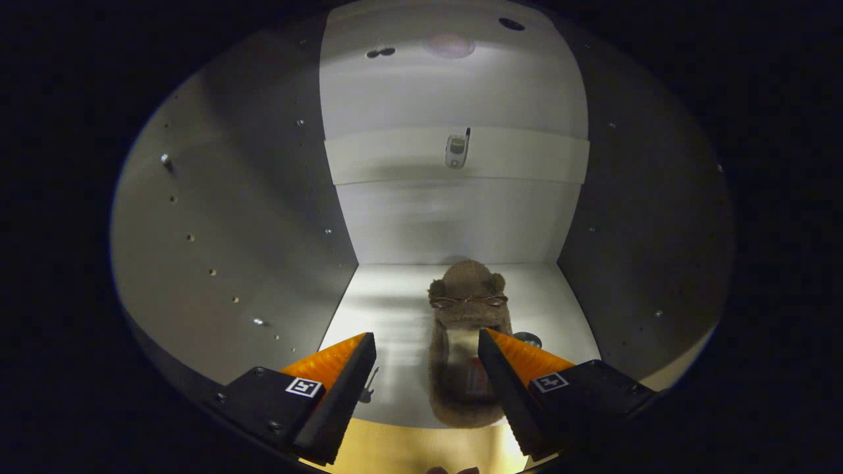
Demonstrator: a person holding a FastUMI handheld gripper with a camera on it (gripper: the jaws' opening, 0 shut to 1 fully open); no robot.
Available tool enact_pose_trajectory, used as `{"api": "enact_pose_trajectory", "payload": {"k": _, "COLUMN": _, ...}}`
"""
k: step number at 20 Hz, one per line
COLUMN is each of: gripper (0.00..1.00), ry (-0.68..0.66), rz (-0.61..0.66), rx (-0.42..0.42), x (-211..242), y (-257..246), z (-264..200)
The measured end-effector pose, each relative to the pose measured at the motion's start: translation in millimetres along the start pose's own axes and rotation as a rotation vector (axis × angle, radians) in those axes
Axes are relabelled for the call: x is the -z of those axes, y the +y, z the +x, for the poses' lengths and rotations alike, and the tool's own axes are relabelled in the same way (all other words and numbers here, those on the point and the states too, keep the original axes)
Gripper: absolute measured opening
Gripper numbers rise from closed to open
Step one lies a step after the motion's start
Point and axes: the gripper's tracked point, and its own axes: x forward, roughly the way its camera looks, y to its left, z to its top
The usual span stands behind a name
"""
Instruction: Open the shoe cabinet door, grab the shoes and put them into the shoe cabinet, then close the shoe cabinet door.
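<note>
I look into the white shoe cabinet (454, 217), its inside walls rising to both sides. A brown fuzzy slipper (464, 316) lies on the cabinet floor (388, 309), toe toward the back wall and heel toward me. My gripper (427, 337) is open, its fingers spread wide above the cabinet's front edge. The slipper's heel end sits between the fingers, closer to the right finger (510, 375), and neither finger presses on it.
The left side wall (237, 217) has a row of small shelf-pin holes. The right side wall (645, 224) is in shadow. A white cross panel (395, 155) with a small fitting (456, 151) spans the back wall. Bare cabinet floor lies left of the slipper.
</note>
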Motion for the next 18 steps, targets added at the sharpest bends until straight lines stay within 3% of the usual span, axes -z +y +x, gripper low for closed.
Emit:
{"api": "enact_pose_trajectory", "payload": {"k": 12, "gripper": 0.98, "ry": -0.424, "rz": -0.008, "rx": -0.027, "x": -19.1, "y": 7.6, "z": -222.3}}
{"api": "enact_pose_trajectory", "payload": {"k": 16, "gripper": 0.98, "ry": -0.496, "rz": 0.042, "rx": -0.036, "x": -14.2, "y": -4.6, "z": -292.1}}
{"api": "enact_pose_trajectory", "payload": {"k": 18, "gripper": 0.98, "ry": -0.541, "rz": 0.028, "rx": 0.003, "x": -6.4, "y": -20.8, "z": -324.4}}
